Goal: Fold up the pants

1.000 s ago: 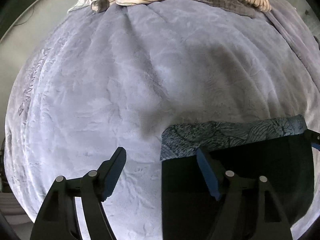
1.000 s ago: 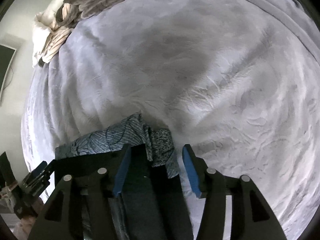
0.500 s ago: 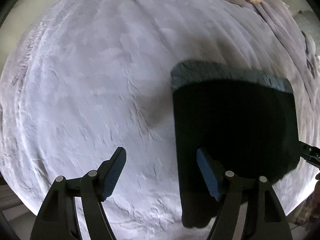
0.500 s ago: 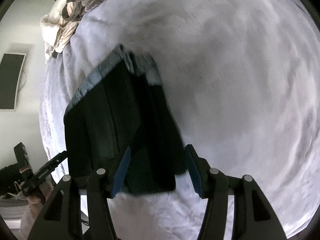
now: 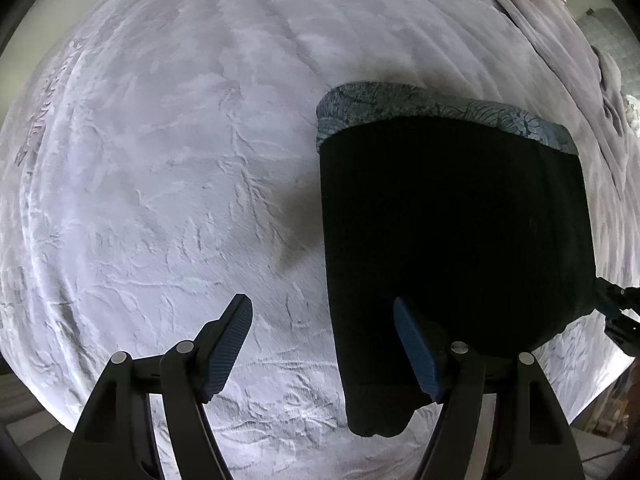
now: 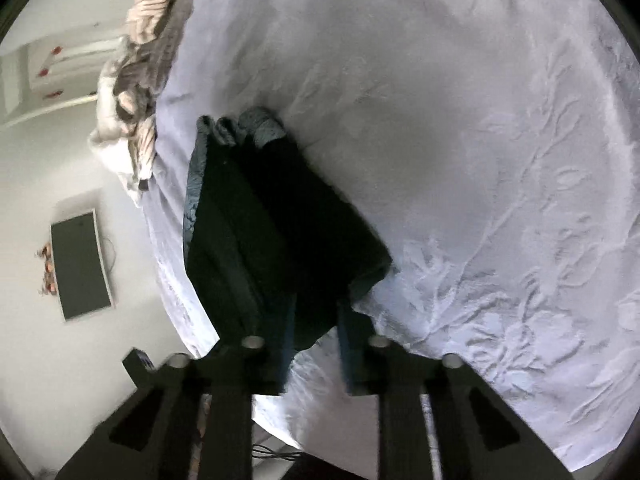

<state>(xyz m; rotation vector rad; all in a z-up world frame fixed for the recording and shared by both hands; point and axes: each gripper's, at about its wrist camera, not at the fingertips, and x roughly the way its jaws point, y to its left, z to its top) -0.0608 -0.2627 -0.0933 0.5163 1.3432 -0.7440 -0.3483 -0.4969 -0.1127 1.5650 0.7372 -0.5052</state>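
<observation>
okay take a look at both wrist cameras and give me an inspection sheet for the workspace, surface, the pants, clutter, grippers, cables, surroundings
Surface: pale grey embossed blanket over a bed, lightly wrinkled.
Job's things: dark pants, folded into a compact stack with the patterned waistband at the far edge, lying on the blanket.
Clutter: striped bedding bunched at the far end.
Left gripper: jaws open, nothing between them, its right finger over the pants' near corner.
Right gripper: jaws closing at the near edge of the pants; blurred, grip cannot be confirmed.
Cables: a dark cable on the floor.
Surroundings: white wall with a dark screen.
</observation>
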